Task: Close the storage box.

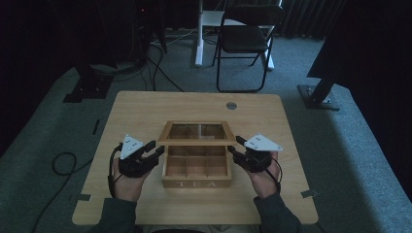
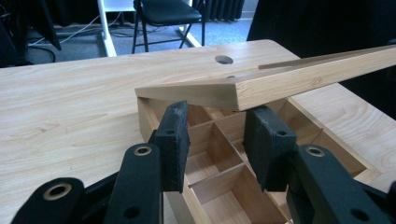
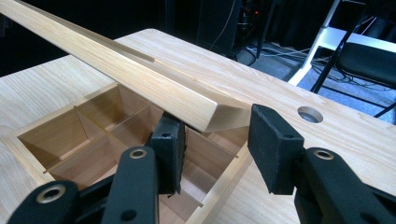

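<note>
Flanking the tea box [image 1: 196, 167] at mid-counter [image 1: 145, 104], the left claw [image 1: 156, 148] and right claw [image 1: 234, 147] gaped under its half-raised lid [image 1: 197, 133], apparently propping, not gripping, it.

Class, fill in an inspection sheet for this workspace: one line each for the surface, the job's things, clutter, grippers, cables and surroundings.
Surface: light wooden table with a round hole near its far edge.
Job's things: light wooden tea box marked TEA, compartments showing nothing inside; its glass-paned wooden lid is raised partway.
Clutter: nothing seen.
Grippers: left gripper and right gripper, jaws open, one at each front corner of the lid.
Cables: black cable looped on the floor at the left; more cables beyond the table.
Surroundings: grey carpet, black folding chair, white stand, dark curtains.
</note>
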Tool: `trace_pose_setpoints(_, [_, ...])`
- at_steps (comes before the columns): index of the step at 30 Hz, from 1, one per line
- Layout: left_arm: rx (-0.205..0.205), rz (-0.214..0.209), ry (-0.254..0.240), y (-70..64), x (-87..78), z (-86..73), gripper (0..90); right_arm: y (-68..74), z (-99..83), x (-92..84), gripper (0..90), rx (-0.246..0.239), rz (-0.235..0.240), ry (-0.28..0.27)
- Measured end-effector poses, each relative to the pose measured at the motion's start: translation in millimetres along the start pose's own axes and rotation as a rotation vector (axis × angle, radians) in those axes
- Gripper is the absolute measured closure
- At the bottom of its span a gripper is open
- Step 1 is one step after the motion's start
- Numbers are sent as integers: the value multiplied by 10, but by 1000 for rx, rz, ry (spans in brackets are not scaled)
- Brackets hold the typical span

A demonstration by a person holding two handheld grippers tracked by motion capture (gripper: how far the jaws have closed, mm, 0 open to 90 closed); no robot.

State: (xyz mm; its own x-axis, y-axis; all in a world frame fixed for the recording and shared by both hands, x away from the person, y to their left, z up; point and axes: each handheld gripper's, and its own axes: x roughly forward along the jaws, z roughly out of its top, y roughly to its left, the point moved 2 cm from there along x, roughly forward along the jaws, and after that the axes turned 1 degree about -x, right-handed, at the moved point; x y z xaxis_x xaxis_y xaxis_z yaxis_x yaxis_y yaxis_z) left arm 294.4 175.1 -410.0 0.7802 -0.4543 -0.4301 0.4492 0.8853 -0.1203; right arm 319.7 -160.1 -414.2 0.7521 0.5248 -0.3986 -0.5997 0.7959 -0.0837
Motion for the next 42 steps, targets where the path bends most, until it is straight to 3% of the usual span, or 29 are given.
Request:
trace_pose_setpoints(16, [28,13,31,-32,21,-102,584,44,-120,-26,554,14,8,12])
trace_pose_setpoints(42, [-2,1,55,-73,31,-326,585,91,-327,-34,517,21,25,48])
